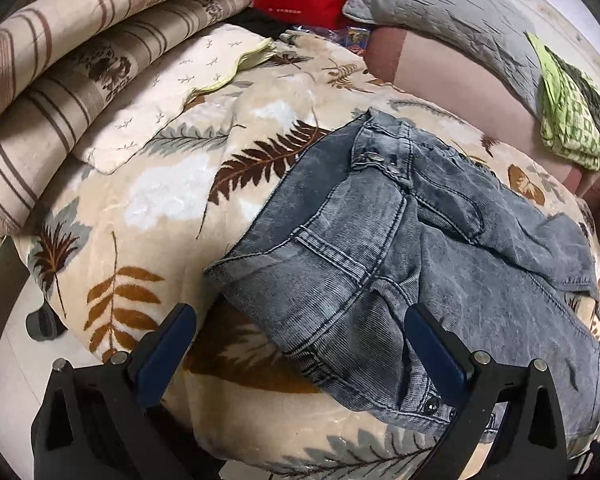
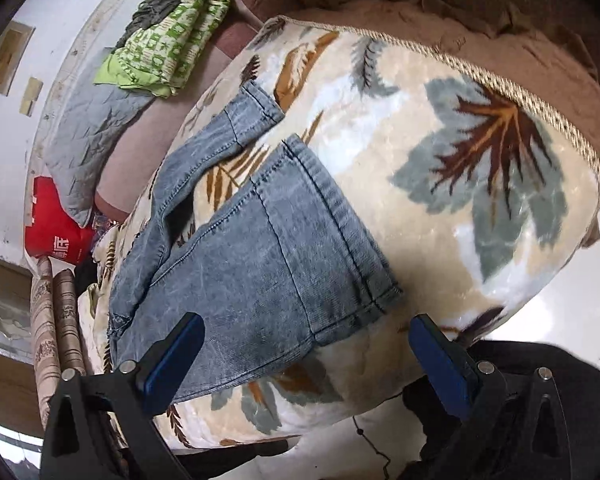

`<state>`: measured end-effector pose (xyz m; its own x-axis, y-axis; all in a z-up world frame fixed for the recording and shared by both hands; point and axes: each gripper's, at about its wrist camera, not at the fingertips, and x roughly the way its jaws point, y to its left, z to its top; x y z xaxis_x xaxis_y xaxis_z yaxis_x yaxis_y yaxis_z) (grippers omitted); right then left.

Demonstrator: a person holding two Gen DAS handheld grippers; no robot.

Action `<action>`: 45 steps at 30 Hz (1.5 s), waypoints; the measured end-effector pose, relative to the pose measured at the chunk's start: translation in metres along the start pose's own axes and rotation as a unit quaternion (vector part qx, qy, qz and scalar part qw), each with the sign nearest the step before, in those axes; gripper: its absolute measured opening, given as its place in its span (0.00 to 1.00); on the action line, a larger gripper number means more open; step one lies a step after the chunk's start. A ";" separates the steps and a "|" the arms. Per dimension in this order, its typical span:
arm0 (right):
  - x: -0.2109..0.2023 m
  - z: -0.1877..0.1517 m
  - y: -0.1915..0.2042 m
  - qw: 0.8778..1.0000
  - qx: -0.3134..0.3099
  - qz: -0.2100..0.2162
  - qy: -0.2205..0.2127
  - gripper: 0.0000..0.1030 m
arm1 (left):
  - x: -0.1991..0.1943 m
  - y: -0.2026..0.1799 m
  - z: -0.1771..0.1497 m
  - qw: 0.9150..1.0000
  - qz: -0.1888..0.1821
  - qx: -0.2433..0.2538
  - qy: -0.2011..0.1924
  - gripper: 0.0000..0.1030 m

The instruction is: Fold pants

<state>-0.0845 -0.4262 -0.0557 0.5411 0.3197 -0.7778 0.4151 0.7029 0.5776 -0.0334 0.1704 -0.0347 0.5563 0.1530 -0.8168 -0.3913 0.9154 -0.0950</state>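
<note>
Faded grey-blue denim pants (image 1: 400, 240) lie rumpled on a plush, leaf-patterned blanket (image 1: 172, 200) covering the bed, waistband toward the left tool (image 1: 300, 344), stitched leg hems toward the right tool (image 2: 306, 350). Both tools gape wide, blue pads empty, hovering over the fabric. Striped quilts (image 1: 60, 72) are stacked behind.
</note>
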 end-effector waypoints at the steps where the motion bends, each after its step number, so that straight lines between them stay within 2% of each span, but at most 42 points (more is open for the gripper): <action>1: 0.001 -0.002 -0.002 1.000 0.005 0.004 0.002 1.00 | -0.001 -0.002 0.000 1.000 0.002 0.004 -0.002 1.00; 6: 0.011 -0.005 -0.010 0.999 0.035 0.011 0.012 1.00 | 0.004 0.002 0.000 1.000 -0.006 -0.005 0.010 1.00; 12: 0.015 0.002 -0.017 0.997 0.073 0.023 0.005 1.00 | 0.025 0.029 -0.003 0.994 -0.039 -0.092 0.048 1.00; 16: 0.014 0.005 -0.027 0.995 0.101 0.025 -0.006 0.99 | 0.033 0.027 -0.005 0.993 -0.038 -0.094 0.057 1.00; 17: 0.015 0.006 -0.029 0.994 0.109 0.031 -0.005 0.98 | 0.034 0.024 -0.005 0.993 -0.040 -0.091 0.058 0.97; 19: 0.016 0.009 -0.030 0.994 0.107 0.031 -0.005 0.96 | 0.037 0.020 -0.004 0.993 -0.047 -0.085 0.065 0.80; 20: 0.017 0.010 -0.029 0.994 0.105 0.028 -0.006 0.95 | 0.040 0.018 -0.003 0.993 -0.043 -0.082 0.071 0.67; 21: 0.018 0.012 -0.029 0.994 0.102 0.023 -0.007 0.90 | 0.041 0.016 -0.002 0.994 -0.036 -0.077 0.070 0.63; 22: 0.017 0.013 -0.028 0.995 0.101 0.017 -0.009 0.79 | 0.040 0.014 0.000 0.994 -0.037 -0.073 0.066 0.59; 23: 0.016 0.015 -0.027 0.995 0.097 0.007 -0.012 0.73 | 0.041 0.012 0.001 0.995 -0.037 -0.069 0.067 0.48; 25: 0.016 0.019 -0.027 0.996 0.089 -0.009 -0.010 0.36 | 0.042 0.010 0.003 0.995 -0.031 -0.064 0.070 0.40; 26: 0.017 0.021 -0.028 0.996 0.085 -0.014 -0.006 0.28 | 0.042 0.009 0.004 0.995 -0.030 -0.063 0.070 0.34; 27: 0.020 0.023 -0.028 0.997 0.075 -0.015 0.001 0.26 | 0.042 0.009 0.005 0.996 -0.026 -0.059 0.068 0.17; 28: 0.020 0.025 -0.026 0.998 0.064 -0.019 0.003 0.23 | 0.041 0.009 0.007 0.996 -0.014 -0.054 0.064 0.15; 30: 0.015 0.028 -0.010 0.999 0.012 -0.041 -0.004 0.21 | 0.036 0.012 0.008 0.996 -0.017 -0.053 0.063 0.12; 34: -0.017 0.042 0.030 0.992 -0.085 -0.073 -0.064 0.21 | 0.012 0.005 0.008 0.999 -0.017 -0.036 0.027 0.09; 36: -0.024 0.042 0.045 0.982 -0.132 -0.103 -0.082 0.21 | 0.008 -0.002 0.002 0.999 -0.010 -0.024 0.019 0.10; 38: 0.002 0.040 0.040 0.973 -0.165 -0.154 -0.037 0.25 | 0.018 -0.011 -0.007 0.999 0.000 -0.001 0.039 0.10; 39: 0.019 0.041 0.024 0.975 -0.145 -0.170 -0.010 0.35 | 0.023 -0.013 -0.010 0.999 0.005 0.007 0.049 0.12; 40: 0.029 0.041 0.012 0.974 -0.132 -0.184 0.013 0.40 | 0.024 -0.012 -0.011 0.999 0.010 0.011 0.052 0.14; 41: 0.033 0.039 0.004 0.975 -0.128 -0.179 0.021 0.41 | 0.021 -0.010 -0.010 0.999 0.009 0.010 0.049 0.16; 43: 0.015 0.041 0.007 0.977 -0.125 -0.172 -0.010 0.62 | 0.007 -0.007 -0.004 0.999 0.011 0.010 0.031 0.24; 44: 0.006 0.044 0.010 0.978 -0.123 -0.164 -0.028 0.63 | -0.001 -0.007 -0.001 1.000 0.013 0.012 0.019 0.34; 45: -0.003 0.048 0.013 0.980 -0.124 -0.148 -0.045 0.65 | -0.009 -0.010 0.004 1.000 0.012 0.017 0.000 0.48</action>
<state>-0.0454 -0.4480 -0.0342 0.4899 0.0287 -0.8713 0.3793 0.8929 0.2426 -0.0314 0.1613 -0.0238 0.5468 0.1760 -0.8186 -0.3794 0.9236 -0.0548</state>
